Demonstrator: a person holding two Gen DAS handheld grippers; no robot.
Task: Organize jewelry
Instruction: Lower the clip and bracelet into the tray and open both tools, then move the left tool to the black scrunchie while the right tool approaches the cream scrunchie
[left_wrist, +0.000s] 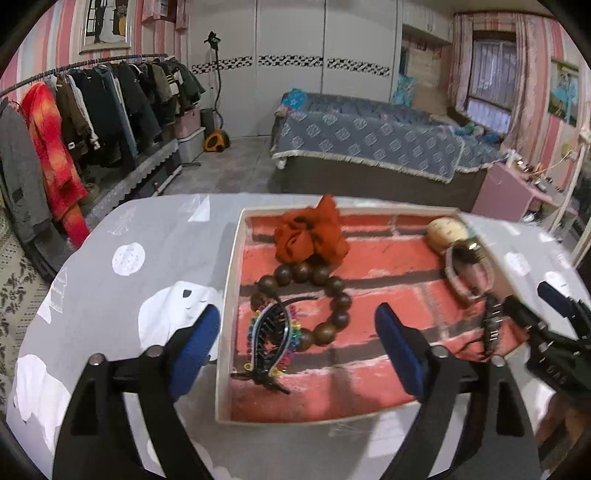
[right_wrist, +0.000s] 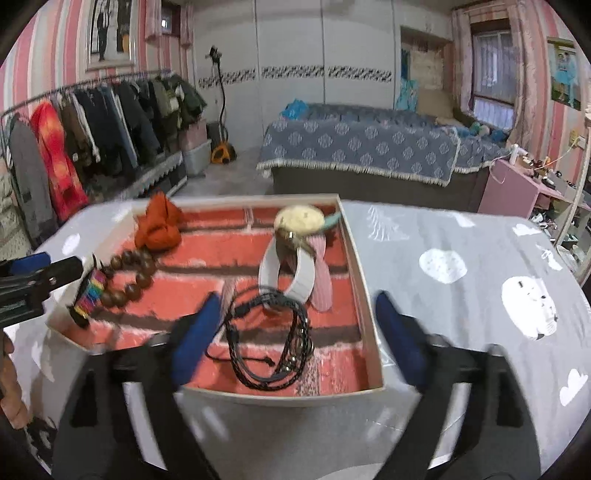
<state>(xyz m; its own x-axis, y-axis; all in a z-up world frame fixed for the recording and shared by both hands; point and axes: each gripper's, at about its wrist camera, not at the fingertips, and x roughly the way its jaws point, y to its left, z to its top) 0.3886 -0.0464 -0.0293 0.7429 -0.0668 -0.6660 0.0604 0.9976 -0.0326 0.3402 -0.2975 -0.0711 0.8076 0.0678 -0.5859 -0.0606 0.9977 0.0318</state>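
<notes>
A shallow white-walled box (left_wrist: 228, 295) (right_wrist: 364, 302) with a red brick-pattern floor sits on the table. Inside lie an orange scrunchie (left_wrist: 310, 232) (right_wrist: 159, 225), a brown wooden bead bracelet (left_wrist: 321, 299) (right_wrist: 129, 277), a black hair clip with rainbow trim (left_wrist: 267, 339) (right_wrist: 86, 295), a black braided cord bracelet (right_wrist: 273, 339) (left_wrist: 491, 325), a white band (right_wrist: 291, 273) with pink pieces (left_wrist: 465, 273), and a cream round item (left_wrist: 447, 230) (right_wrist: 299, 219). My left gripper (left_wrist: 299, 347) hangs open above the hair clip. My right gripper (right_wrist: 295, 339) is open above the black cord, holding nothing.
The table wears a grey cloth with white shapes (right_wrist: 461, 280). Beyond it stand a clothes rack (left_wrist: 92, 110), a bed with a blue cover (left_wrist: 369, 136) and a pink side table (left_wrist: 506, 192). A person's hand (right_wrist: 11, 387) shows at the left edge of the right wrist view.
</notes>
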